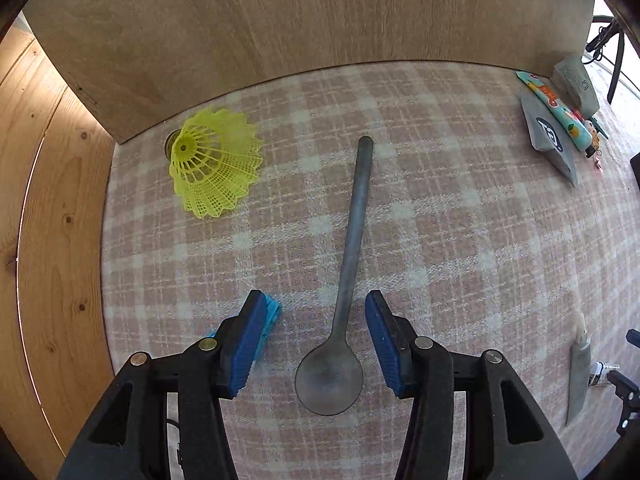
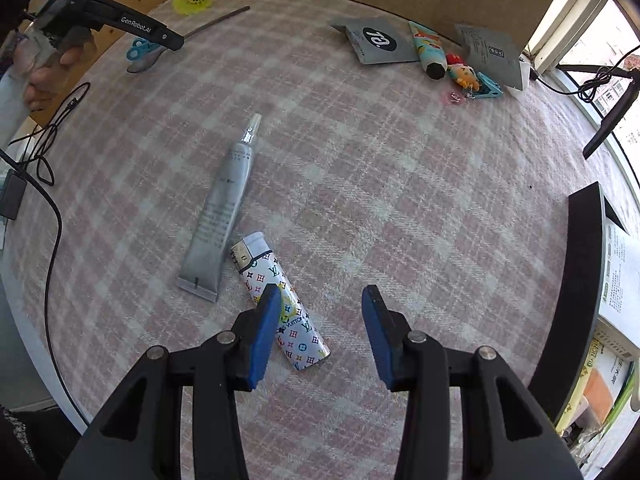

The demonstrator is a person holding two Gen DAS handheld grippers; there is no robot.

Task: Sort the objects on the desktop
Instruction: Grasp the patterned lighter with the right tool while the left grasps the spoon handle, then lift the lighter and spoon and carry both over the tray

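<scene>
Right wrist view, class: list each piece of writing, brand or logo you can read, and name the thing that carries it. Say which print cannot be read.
"GenRobot.AI": on the black arm of the left gripper.
"VUITTON" with "LV" monograms: on the patterned lighter.
"re." in a black circle: on the grey sachet.
Grey tube: print too blurred to read.
Second grey sachet: print too small to read.
White carton at the right edge: print too small to read.

- My left gripper [image 1: 316, 334] straddles the spoon [image 1: 344, 300]; clip [image 1: 269, 320] just left of it.
- Shuttlecock [image 1: 216, 168] far left, by the wall.
- Tube [image 2: 220, 216] lies beside the lighter [image 2: 284, 300].
</scene>
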